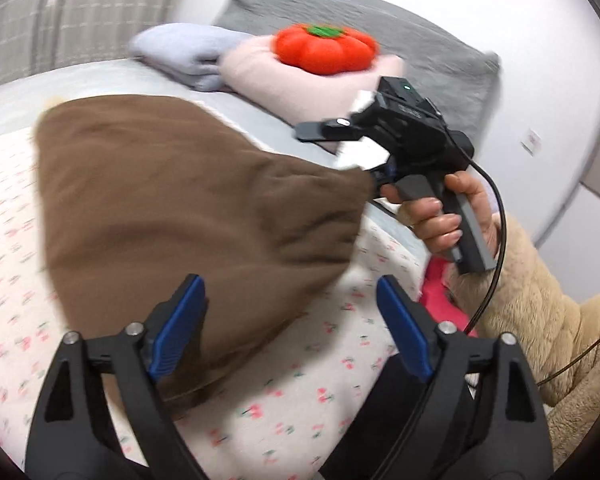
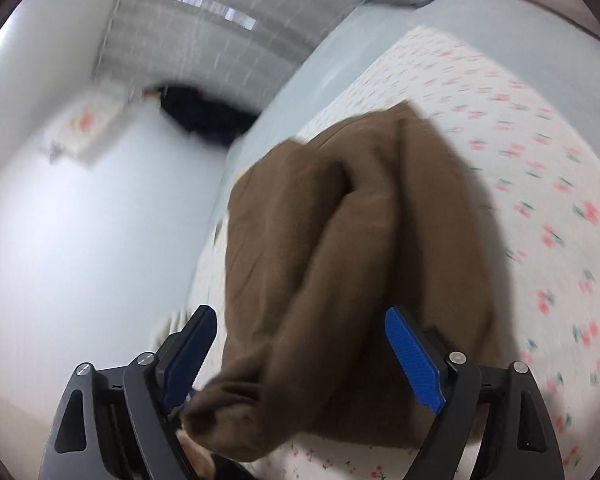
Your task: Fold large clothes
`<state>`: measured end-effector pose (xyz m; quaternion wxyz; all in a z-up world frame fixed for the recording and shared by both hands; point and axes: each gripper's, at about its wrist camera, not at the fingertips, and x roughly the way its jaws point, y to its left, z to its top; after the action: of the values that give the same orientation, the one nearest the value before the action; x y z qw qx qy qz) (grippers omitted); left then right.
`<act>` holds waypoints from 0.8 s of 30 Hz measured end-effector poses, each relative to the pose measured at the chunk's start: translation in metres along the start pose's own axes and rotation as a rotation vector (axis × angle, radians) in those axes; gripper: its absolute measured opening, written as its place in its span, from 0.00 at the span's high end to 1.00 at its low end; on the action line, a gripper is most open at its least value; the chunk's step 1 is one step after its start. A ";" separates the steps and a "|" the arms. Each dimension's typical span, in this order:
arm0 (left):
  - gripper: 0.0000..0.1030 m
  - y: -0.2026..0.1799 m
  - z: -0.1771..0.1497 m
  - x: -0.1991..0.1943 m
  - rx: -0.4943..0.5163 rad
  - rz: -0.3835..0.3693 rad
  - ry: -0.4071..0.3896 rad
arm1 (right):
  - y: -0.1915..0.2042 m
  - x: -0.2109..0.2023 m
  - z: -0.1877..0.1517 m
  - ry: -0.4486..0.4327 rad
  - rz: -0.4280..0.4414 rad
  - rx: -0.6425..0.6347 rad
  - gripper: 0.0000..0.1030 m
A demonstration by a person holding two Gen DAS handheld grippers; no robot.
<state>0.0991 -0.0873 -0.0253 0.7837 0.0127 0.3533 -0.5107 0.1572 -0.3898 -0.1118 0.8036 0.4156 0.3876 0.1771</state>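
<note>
A large brown garment (image 1: 172,200) lies bunched on a bed sheet with small pink flowers (image 1: 284,392). My left gripper (image 1: 290,320) is open, and the garment's near edge lies between and under its blue pads. My right gripper shows in the left wrist view (image 1: 364,176), touching the garment's right corner. In the right wrist view the garment (image 2: 340,240) is lifted in folds and its gathered end sits between the jaws of my right gripper (image 2: 300,344), which stand wide apart.
A folded pale blue cloth (image 1: 180,56), a pink pillow (image 1: 284,84), a red tomato-shaped cushion (image 1: 324,48) and a grey blanket (image 1: 420,32) lie at the bed's head. A beige fleece sleeve (image 1: 540,320) is at the right. A white wall (image 2: 80,240) borders the bed.
</note>
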 end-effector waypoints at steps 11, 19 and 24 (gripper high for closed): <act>0.09 0.134 -0.006 -0.008 -0.463 0.201 -0.003 | 0.046 0.090 0.050 0.204 -0.229 -0.197 0.73; 0.09 0.138 0.002 0.003 -0.558 0.089 -0.026 | 0.110 0.005 0.018 -0.077 -0.182 -0.389 0.85; 0.09 0.131 0.005 0.038 -0.541 0.043 0.047 | 0.010 -0.020 0.006 -0.075 -0.217 -0.196 0.77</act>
<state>0.2165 -0.0564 -0.0882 0.7608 -0.1778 0.4947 -0.3806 0.1499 -0.3990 -0.0923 0.8686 0.2970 0.3809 0.1107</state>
